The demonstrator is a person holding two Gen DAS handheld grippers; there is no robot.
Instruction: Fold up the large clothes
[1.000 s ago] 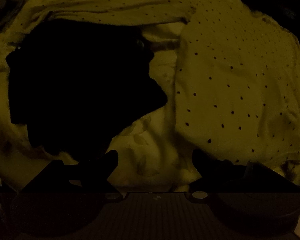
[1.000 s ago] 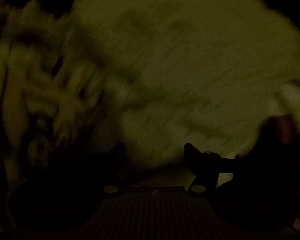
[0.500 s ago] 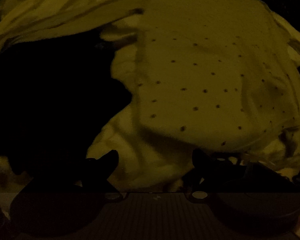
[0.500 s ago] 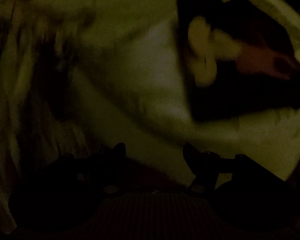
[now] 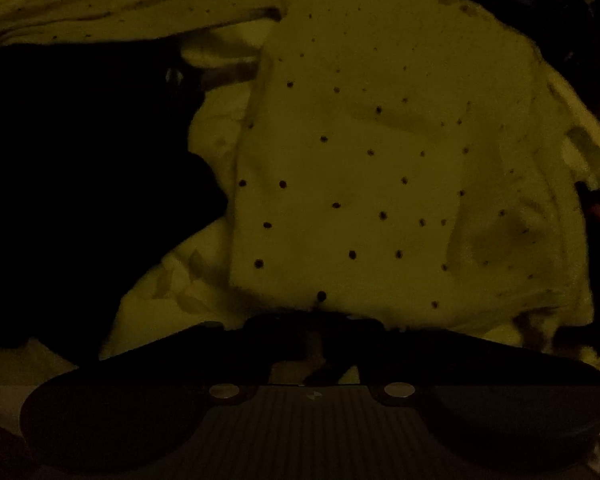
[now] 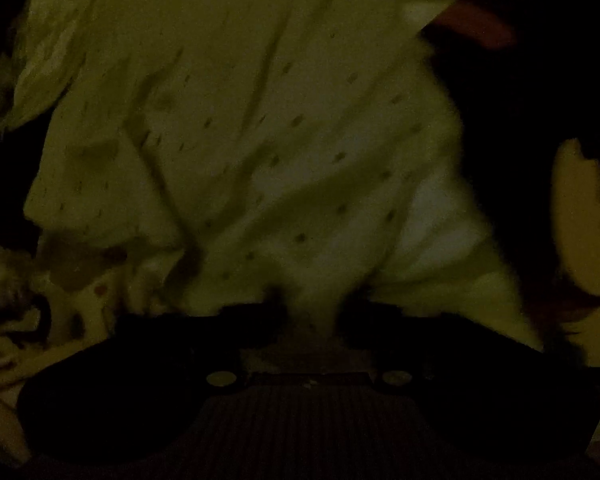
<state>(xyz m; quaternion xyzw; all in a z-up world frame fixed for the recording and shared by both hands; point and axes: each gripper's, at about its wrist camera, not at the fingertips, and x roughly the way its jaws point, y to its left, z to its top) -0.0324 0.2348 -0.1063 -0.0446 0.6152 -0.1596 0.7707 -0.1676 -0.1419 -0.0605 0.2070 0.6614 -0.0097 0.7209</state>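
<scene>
pale bedding (image 5: pixel 204 280): crumpled light sheet with a faint leaf print, under everything in the dim left wrist view; it carries the clothes.

dotted garment (image 5: pixel 352 168): large pale cloth with small dark dots, spread flat over the middle and right of the left wrist view, its near hem touching the tool tips. in the right wrist view the same dotted cloth (image 6: pixel 260 140) fills the middle, creased in long diagonal folds and blurred.

dark garment (image 5: pixel 84 184): black mass lying on the bedding just beside the dotted garment's left edge, detail lost in shadow. a dark shape (image 6: pixel 520 128) sits at the right of the right wrist view; what it is cannot be told.

left tool (image 5: pixel 320 320): fingers drawn together, pinching the near hem of the dotted garment.

right tool (image 6: pixel 312 312): fingers near each other with pale cloth bunched between them, clamped on the dotted garment.
</scene>
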